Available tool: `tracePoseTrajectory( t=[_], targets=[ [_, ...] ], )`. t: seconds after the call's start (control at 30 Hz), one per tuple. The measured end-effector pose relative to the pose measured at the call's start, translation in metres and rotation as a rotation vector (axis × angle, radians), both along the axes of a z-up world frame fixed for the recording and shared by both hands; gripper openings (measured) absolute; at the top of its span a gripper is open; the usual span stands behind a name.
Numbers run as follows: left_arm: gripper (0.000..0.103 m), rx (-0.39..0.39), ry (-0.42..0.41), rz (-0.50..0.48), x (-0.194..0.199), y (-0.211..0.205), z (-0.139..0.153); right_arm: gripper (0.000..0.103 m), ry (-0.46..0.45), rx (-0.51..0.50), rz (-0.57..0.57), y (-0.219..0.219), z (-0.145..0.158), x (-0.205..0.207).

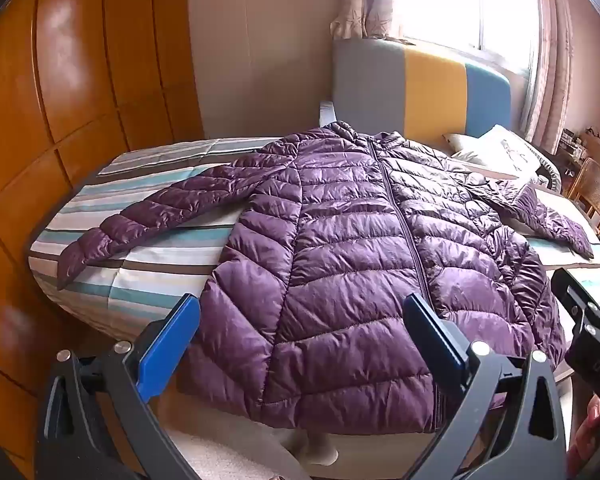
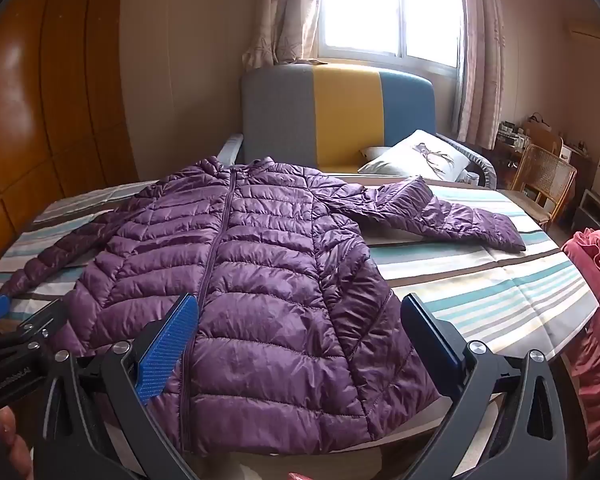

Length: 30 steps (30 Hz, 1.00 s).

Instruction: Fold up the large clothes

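Observation:
A purple quilted puffer jacket lies front up and zipped on the striped bed, collar toward the headboard, both sleeves spread out sideways. It also shows in the right wrist view. My left gripper is open and empty, held above the jacket's hem on its left half. My right gripper is open and empty, above the hem on its right half. The right gripper's body shows at the right edge of the left wrist view; the left gripper's body shows at the left edge of the right wrist view.
A grey, yellow and blue headboard and a white pillow stand at the far end. A wooden wardrobe lines the left side. A red ruffled cloth hangs at the right bed edge. A wicker chair stands far right.

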<state>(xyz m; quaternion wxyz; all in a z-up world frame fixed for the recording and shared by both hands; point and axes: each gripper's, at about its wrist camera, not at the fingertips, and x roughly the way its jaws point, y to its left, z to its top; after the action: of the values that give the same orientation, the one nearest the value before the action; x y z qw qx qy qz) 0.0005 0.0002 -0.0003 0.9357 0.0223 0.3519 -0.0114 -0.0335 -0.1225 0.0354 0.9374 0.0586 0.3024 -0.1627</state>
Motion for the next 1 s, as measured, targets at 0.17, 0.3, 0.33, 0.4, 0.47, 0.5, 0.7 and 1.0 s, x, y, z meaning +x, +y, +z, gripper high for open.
tracePoseTrajectory(
  t=[0.17, 0.3, 0.33, 0.4, 0.47, 0.5, 0.7, 1.0],
  targets=[
    [0.101, -0.009, -0.004, 0.001, 0.0003, -0.0001, 0.0004, 0.1, -0.005, 0.005, 0.0, -0.0019, 0.0001, 0.0004],
    [0.101, -0.011, -0.003, 0.003, -0.0005, 0.0003, -0.0003, 0.1, -0.002, 0.003, 0.001, -0.0027, 0.0, 0.0011],
    [0.101, -0.012, -0.002, 0.002, -0.0009, 0.001, -0.0005, 0.1, -0.002, 0.003, 0.0, -0.003, -0.0001, 0.0012],
    [0.101, -0.016, -0.002, 0.005, -0.0009, 0.0018, -0.0007, 0.1, -0.006, 0.007, -0.001, -0.0041, 0.0003, 0.0006],
    [0.101, -0.015, 0.0, 0.001, 0.0004, 0.0003, -0.0021, 0.1, -0.002, 0.005, -0.002, -0.0046, 0.0002, 0.0008],
    [0.101, -0.013, 0.001, 0.001, 0.0004, -0.0001, -0.0026, 0.1, -0.002, 0.007, -0.003, -0.0052, 0.0005, 0.0003],
    [0.101, -0.012, 0.002, 0.0, -0.0009, -0.0013, -0.0029, 0.1, 0.005, 0.01, -0.002, -0.002, -0.0081, 0.0024],
    [0.101, -0.021, 0.009, 0.0, 0.0002, -0.0023, -0.0063, 0.1, 0.008, 0.022, -0.002, -0.0058, -0.0036, 0.0014]
  ],
)
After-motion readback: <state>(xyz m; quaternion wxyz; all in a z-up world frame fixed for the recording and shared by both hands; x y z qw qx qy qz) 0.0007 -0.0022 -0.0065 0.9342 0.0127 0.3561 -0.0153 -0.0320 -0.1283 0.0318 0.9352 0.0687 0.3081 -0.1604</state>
